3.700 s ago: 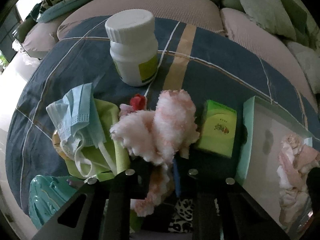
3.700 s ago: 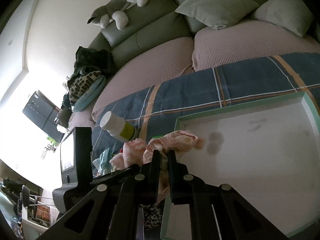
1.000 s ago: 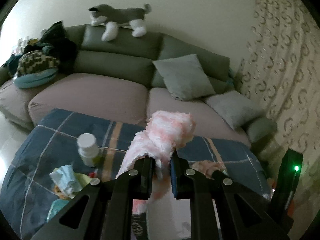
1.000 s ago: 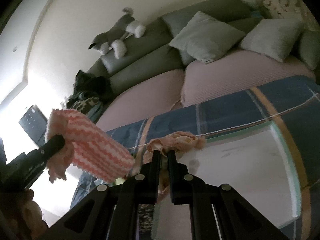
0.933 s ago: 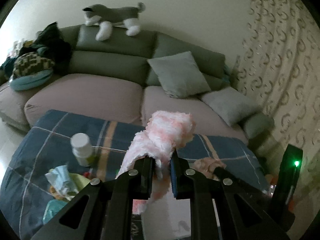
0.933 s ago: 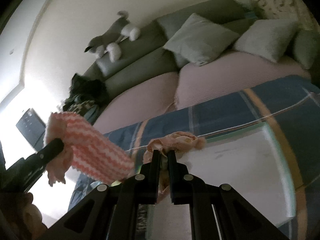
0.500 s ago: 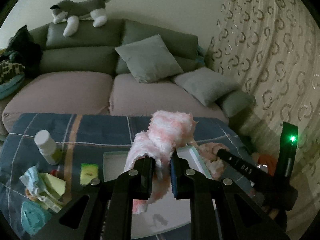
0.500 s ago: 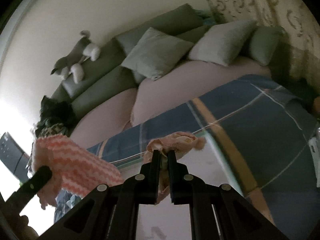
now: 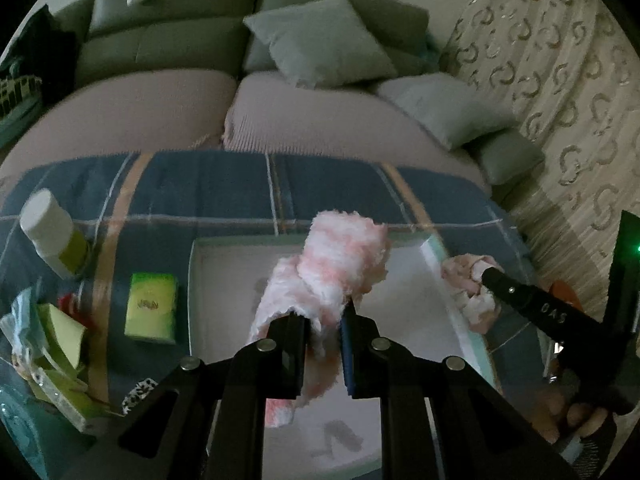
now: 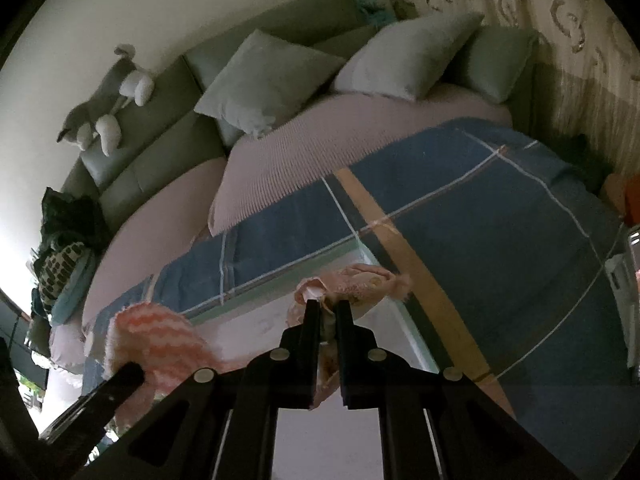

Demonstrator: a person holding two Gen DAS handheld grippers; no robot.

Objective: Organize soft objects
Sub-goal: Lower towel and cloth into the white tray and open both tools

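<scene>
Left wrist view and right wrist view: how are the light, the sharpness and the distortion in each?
Left wrist view: dim light, fisheye bending, slight motion blur on the sofa cushion; the fluffy pink cloth in the left tool is fairly sharp. Right wrist view: darker and strongly tilted, glare at the left edge; the pale pink cloth in the right tool is soft.

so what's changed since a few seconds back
The left gripper lifted the fluffy pink-and-white cloth off the pile and carried it right, over the white tray. The right gripper stays shut on its pale pink cloth; bottle and green box haven't moved.
</scene>
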